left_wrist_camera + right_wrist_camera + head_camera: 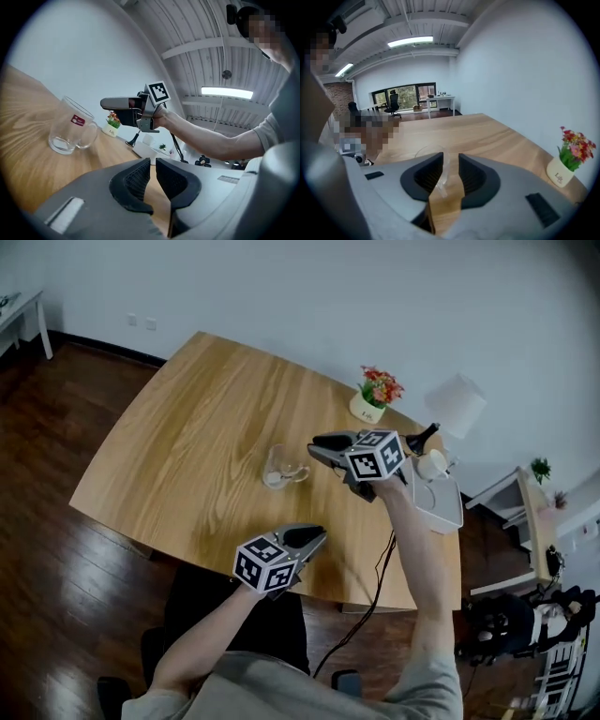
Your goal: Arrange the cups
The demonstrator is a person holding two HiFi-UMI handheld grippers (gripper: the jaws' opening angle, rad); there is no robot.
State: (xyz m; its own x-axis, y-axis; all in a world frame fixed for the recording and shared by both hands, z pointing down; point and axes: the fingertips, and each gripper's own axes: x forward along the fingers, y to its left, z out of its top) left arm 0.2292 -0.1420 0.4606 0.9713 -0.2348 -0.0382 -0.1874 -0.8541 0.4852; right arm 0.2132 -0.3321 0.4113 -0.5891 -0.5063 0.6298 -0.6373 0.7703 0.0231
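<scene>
You had only the one glass mug [279, 468] out on the wooden table [178, 427], upright near its middle, so by the look of it the arranging was barely begun. Your right gripper [319, 446] was angled down just beside the mug on its handle side, jaws about half apart. In the right gripper view a sliver of the glass showed in the gap between them, but the pads were not pressed on it, so nothing was held. Your left gripper [317, 534] hung over the table's near edge, well apart from the mug, its jaws drawn almost together with only a slit of bare wood between them, and empty. A white tray [442, 512] lay at the right edge, near the flower pot [372, 401] (a small white thing on it might have been another cup; it was too small to tell). I judged that the gripping, moving and placing were all left to do.
</scene>
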